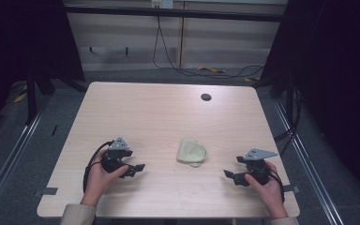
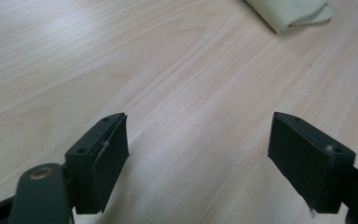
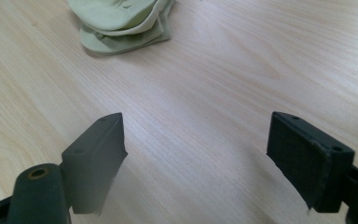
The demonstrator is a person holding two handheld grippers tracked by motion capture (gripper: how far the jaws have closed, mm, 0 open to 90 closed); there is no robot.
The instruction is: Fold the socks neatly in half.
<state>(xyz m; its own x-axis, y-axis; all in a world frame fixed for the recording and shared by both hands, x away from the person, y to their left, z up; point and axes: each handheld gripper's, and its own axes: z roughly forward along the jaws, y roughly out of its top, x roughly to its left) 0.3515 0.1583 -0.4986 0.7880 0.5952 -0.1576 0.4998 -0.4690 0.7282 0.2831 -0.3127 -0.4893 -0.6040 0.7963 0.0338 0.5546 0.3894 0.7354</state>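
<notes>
A folded pale green cloth (image 1: 192, 152) lies on the light wooden table (image 1: 159, 117), between my two hands. My left gripper (image 1: 136, 168) is held low near the front left of the table, open, with nothing between its jaws; the cloth (image 2: 291, 11) is at the top right of the left gripper view. My right gripper (image 1: 229, 176) is at the front right, open and holding nothing too. In the right gripper view (image 3: 198, 158) the cloth (image 3: 121, 21) lies ahead to the upper left. In the left gripper view (image 2: 198, 158) bare wood lies between the jaws.
A dark round cable hole (image 1: 206, 97) sits near the table's far edge. Cables (image 1: 201, 70) trail on the floor beyond the table. Metal rails (image 1: 9, 154) run along both sides of the table.
</notes>
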